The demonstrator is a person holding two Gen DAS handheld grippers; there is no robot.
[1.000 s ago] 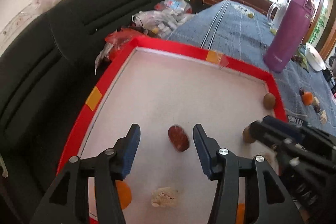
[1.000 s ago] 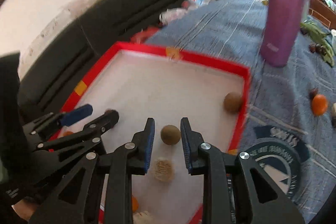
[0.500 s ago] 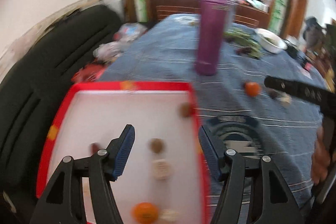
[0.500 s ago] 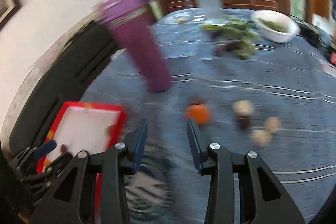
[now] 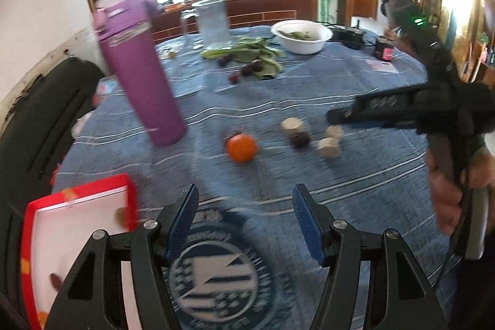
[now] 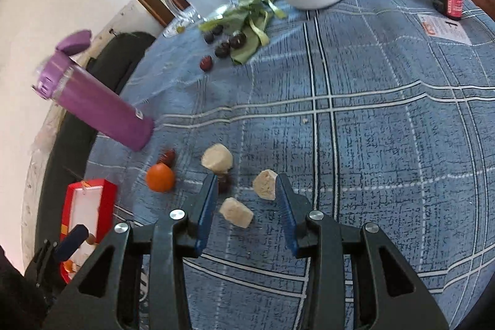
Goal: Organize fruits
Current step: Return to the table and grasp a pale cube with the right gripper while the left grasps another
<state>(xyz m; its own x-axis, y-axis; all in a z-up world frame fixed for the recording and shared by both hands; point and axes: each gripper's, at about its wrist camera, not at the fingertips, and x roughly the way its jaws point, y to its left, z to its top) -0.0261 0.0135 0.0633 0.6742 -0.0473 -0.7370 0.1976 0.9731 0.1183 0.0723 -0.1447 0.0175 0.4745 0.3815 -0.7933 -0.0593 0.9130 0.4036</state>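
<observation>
I judge the job partly done: the red-rimmed tray at my left already holds a few small fruits, while more wait on the blue cloth. Loose near the purple bottle lie an orange, a dark red fruit just behind it, three pale chunks and a dark fruit among them; further dark fruits sit by the green leaves. My right gripper is spread wide and empty, low over the pale chunks, two of which lie between its fingers. My left gripper is equally released, holding nothing, near the tray's corner and pointing toward the orange.
</observation>
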